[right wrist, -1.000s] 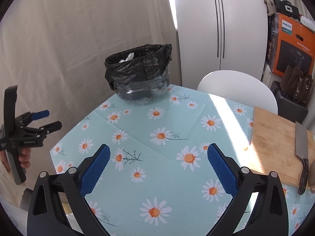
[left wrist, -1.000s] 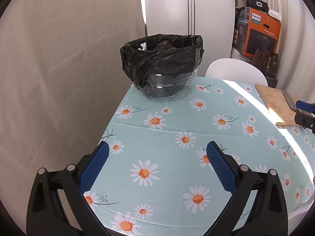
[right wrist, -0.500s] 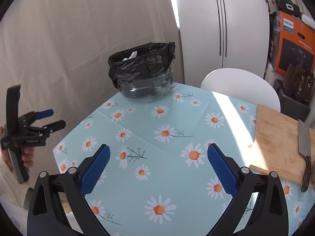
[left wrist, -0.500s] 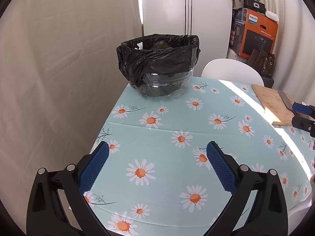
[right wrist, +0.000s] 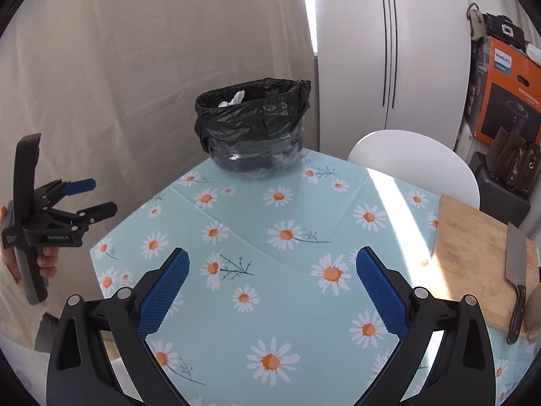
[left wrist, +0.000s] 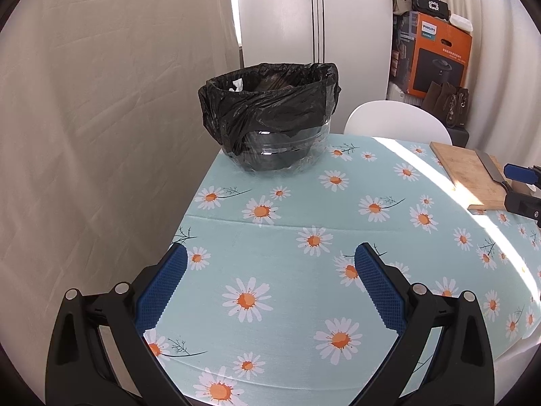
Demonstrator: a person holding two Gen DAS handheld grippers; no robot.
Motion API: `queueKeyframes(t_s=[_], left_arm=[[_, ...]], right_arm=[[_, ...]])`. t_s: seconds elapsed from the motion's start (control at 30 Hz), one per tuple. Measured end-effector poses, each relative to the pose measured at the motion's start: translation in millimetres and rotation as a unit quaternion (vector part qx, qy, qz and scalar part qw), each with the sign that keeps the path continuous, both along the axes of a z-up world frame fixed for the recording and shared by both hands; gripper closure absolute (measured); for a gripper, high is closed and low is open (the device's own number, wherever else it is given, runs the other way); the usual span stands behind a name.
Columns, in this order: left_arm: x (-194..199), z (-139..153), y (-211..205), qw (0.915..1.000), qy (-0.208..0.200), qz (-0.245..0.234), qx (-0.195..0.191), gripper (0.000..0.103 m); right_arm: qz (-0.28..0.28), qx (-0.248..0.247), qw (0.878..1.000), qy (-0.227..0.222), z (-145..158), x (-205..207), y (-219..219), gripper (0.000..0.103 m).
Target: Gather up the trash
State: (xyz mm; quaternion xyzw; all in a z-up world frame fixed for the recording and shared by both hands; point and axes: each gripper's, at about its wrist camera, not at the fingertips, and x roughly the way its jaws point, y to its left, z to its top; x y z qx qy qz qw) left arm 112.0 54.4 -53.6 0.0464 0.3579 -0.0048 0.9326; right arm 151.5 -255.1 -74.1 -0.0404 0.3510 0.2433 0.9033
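From the left wrist view, the left tongs (left wrist: 270,264) are seen spread wide and empty above the daisy-patterned desk (left wrist: 304,209). At the far corner of the desk a clear bin lined with a black bag (left wrist: 270,115) is set upright, and a scrap of white trash (left wrist: 237,84) is glimpsed just inside its rim. No loose trash is found on the cloth between the tongs and the bin. Off to the right a wooden cutting board (left wrist: 466,172) is laid on the desk with a cleaver (left wrist: 490,165) on it, and the tips of the right tongs (left wrist: 520,186) are caught at the frame's edge.

From the right wrist view, the right tongs (right wrist: 272,264) are likewise held released, with nothing between the blue pads. The lined bin (right wrist: 253,125) is shown near the far edge, crumpled white trash (right wrist: 231,98) resting inside it. The left tongs (right wrist: 81,199) are held in a hand (right wrist: 44,260) beyond the desk's left edge, parted and empty.

The collecting is judged to be largely done: trash is already binned and none is visible elsewhere. What may be left, such as closing the bag, cannot be told.
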Motion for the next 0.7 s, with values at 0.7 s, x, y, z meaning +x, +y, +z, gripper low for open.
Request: queueKeyframes(t_s=[0.7], left_arm=[[-10,-9,10,0.9998,0.008,0.000,-0.020,0.006]], right_arm=[[-0.001,-0.017,1.000,-0.008,1,-12,12,0.008]])
